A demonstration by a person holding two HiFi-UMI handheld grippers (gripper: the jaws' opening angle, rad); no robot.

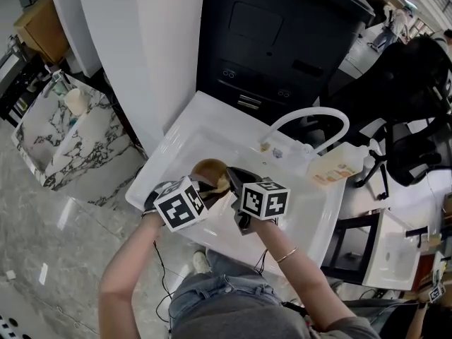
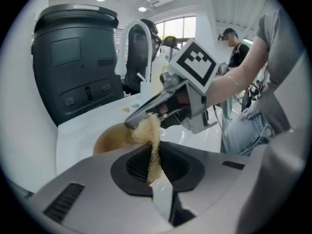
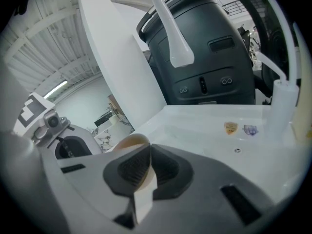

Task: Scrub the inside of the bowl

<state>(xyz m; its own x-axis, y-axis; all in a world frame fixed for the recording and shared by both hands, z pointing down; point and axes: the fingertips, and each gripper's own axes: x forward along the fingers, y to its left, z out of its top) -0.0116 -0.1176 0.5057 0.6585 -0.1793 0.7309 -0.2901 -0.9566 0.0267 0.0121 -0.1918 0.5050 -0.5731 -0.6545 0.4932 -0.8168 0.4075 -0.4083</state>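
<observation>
Left gripper point(image 2: 154, 167) clamped on tan fibrous scrubber point(image 2: 150, 131), tuft poking up past jaws. Right gripper point(image 3: 146, 172) pinched shut on thin wall of bowl point(image 1: 210, 169), which sits over white sink point(image 1: 212, 129), centre of head view, below curved faucet point(image 1: 311, 116).

My read: scrub about to start or in hand. To do it well: firm hold on rim, turn opening toward scrubber, press tuft on inner wall, sweep in circles, steer clear of right jaws.

Bowl brown, glossy, rim paler where pinched.
</observation>
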